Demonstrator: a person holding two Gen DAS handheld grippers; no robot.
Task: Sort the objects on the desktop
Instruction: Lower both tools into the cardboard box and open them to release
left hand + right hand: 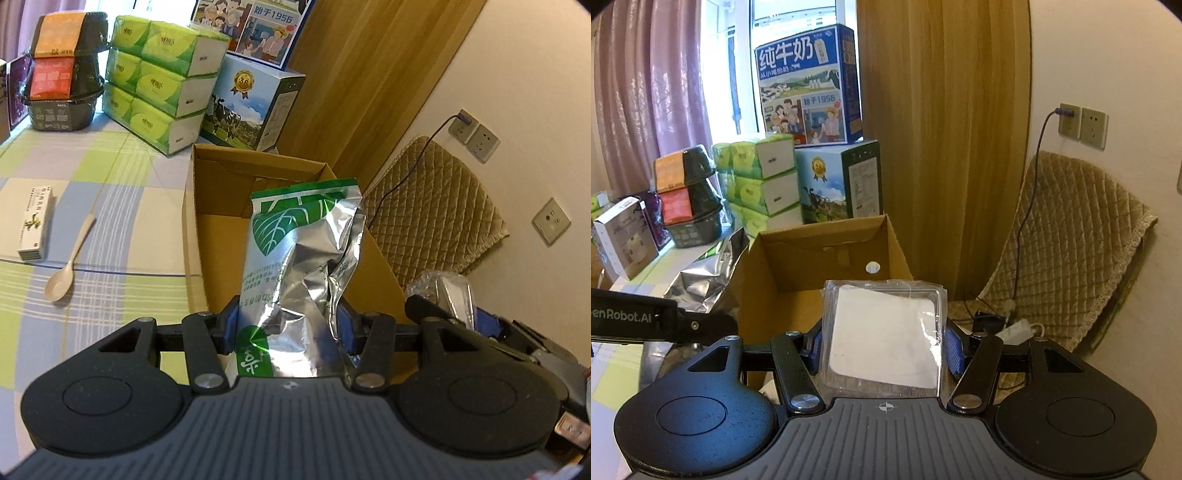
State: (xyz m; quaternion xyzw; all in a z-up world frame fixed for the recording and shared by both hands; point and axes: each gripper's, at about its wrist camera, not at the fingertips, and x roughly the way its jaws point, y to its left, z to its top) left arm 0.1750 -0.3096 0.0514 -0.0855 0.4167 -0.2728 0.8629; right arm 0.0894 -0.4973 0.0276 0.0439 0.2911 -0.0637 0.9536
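My left gripper (288,325) is shut on a silver foil bag with green leaf print (299,258), held upright over the open cardboard box (221,236). My right gripper (884,343) is shut on a clear plastic pack with a white square inside (886,332), held in front of the same cardboard box (783,295). In the right wrist view the foil bag (709,273) and the left gripper's black body (639,317) show at the left of the box. A white spoon (70,258) and a small white carton (35,225) lie on the checked tablecloth (110,206).
Green tissue packs (159,81), stacked black bowls (62,70) and milk cartons (251,103) line the table's back. A wooden panel (942,129), a quilted chair (1063,240) and wall sockets with a cable (1071,122) are on the right.
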